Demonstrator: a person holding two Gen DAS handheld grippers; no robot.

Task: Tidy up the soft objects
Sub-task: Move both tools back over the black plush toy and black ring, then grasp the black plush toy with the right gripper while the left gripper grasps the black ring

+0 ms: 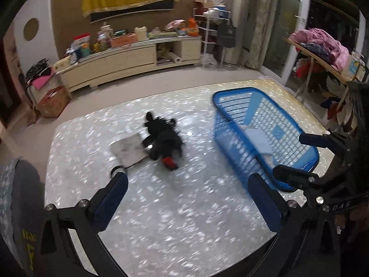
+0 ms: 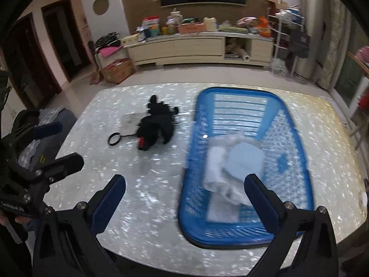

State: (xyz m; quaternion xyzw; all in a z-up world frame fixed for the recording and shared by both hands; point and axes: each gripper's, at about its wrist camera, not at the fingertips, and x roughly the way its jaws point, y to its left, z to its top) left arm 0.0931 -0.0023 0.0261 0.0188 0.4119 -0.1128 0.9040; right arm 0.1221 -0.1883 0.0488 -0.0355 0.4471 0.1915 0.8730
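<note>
Both grippers hang over the desk (image 1: 161, 219) with fingers spread wide, nothing between them. The black plush toy (image 1: 162, 139) lies ahead of the left gripper (image 1: 188, 192); the blue basket (image 2: 297, 143) with pale cloths (image 2: 230, 168) sits ahead of the right gripper (image 2: 185, 195).

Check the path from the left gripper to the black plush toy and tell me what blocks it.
Nothing visible does. The left gripper hangs with jaws open over bare table. The black plush toy lies ahead, one side resting on a white sheet. The blue basket stands off to the right.

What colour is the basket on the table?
Blue basket, clearest in the right wrist view.
</note>
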